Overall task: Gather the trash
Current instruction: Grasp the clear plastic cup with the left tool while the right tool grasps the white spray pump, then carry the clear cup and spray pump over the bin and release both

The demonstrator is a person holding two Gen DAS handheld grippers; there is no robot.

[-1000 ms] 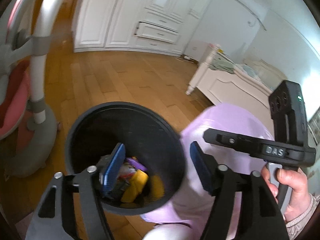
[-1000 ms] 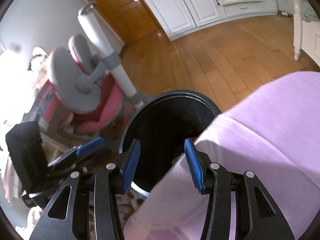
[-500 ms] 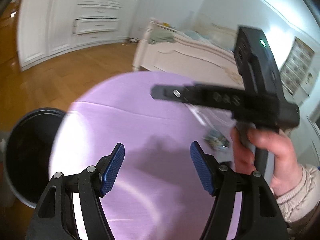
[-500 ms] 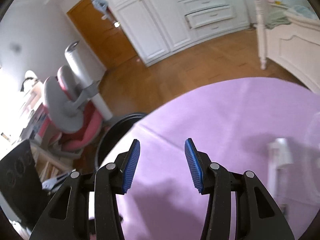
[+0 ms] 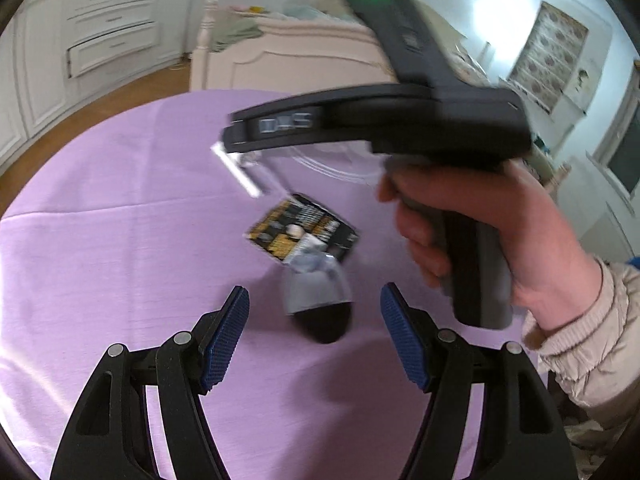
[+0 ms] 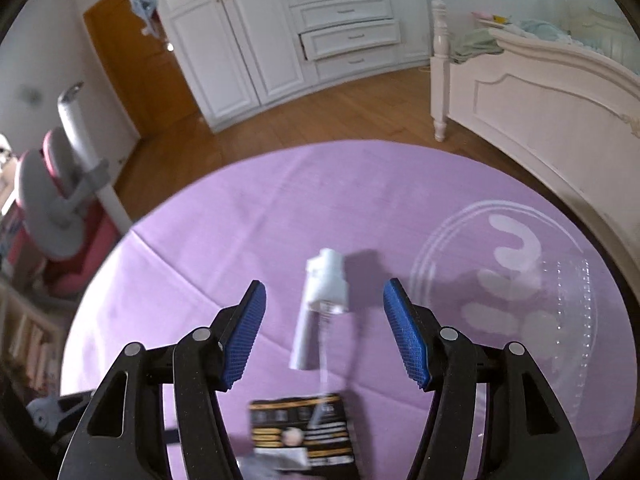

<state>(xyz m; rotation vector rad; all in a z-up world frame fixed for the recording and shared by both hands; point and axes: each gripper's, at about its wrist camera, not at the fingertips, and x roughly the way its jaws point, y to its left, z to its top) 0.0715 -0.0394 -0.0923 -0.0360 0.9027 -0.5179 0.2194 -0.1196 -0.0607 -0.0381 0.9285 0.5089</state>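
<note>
Smeared by motion in the left wrist view: black-and-yellow packet (image 5: 302,226), its print unreadable, and the grey-and-dark item (image 5: 318,304) just beside it — kind not discernible. Partly hidden behind the right gripper's body: white spray bottle (image 5: 238,168) and clear plastic lid (image 5: 332,164). In the right wrist view, packet (image 6: 302,434) cut off by the bottom edge, text too blurred to read. Clear lid (image 6: 516,276) faint on the purple counter (image 6: 240,240) — outline hard to trace. Right gripper's fingertips out of sight in the left view.
</note>
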